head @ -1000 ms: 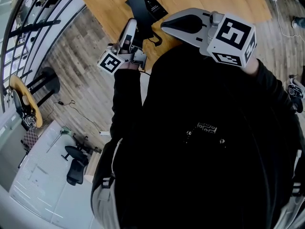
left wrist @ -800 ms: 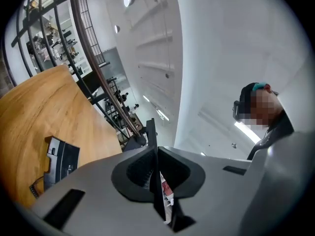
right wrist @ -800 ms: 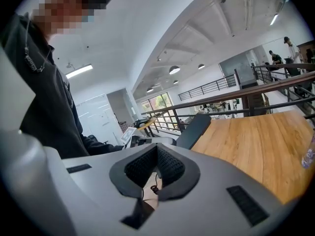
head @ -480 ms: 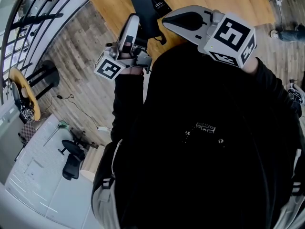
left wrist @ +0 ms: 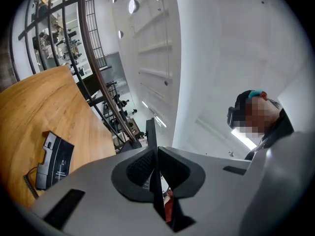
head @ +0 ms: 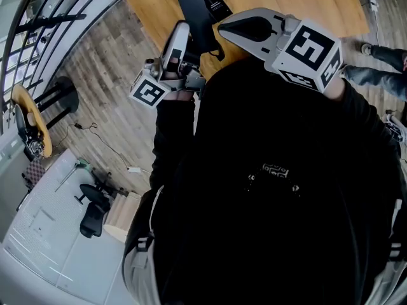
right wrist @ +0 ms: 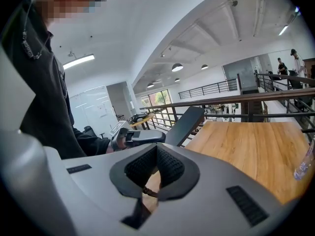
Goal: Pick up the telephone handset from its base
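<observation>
- Wooden tabletop (head: 286, 5) fills the top of the head view, and the telephone base (left wrist: 55, 159) is seen resting on it.
- The handset (head: 191, 8) is clamped between the closed jaws of the left gripper (head: 184, 30) and is held clear of the base.
- The right gripper (right wrist: 156, 166) is held just beside it, jaws pressed together with nothing gripped.
- Compared with a second ago, the handset is found lifted higher, and a person's legs (head: 378, 68) are now seen at the right edge.
</observation>
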A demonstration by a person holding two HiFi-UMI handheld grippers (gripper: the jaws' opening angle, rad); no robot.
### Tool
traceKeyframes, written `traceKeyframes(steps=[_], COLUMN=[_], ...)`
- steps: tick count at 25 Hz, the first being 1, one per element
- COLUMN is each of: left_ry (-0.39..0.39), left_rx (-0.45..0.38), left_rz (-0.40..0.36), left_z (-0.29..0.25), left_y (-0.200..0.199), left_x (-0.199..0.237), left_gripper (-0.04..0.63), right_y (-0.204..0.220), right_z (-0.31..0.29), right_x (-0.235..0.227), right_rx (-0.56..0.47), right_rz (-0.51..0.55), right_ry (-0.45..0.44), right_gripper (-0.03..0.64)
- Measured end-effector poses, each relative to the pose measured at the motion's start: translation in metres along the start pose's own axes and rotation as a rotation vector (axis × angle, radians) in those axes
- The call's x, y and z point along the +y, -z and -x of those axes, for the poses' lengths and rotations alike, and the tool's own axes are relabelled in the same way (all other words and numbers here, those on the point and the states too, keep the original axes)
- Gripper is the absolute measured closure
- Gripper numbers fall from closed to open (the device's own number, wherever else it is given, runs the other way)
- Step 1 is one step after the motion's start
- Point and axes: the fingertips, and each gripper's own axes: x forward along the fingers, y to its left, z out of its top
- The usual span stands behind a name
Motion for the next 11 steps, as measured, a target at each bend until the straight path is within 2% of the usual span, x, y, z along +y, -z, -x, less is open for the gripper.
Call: traceKeyframes(steps=[11], left_ry=[0.021], left_rx=[-0.004], left_rz=[0.019], left_z=[-0.0035], left_y=[-0.0017], left_x=[-0.0057], left_gripper=[0.566], right_y=[-0.0025], right_z=[-0.0022], right_x=[-0.002], right_rx=[-0.001], right_rz=[0.0], right_ry=[0.006], right_gripper=[0.601])
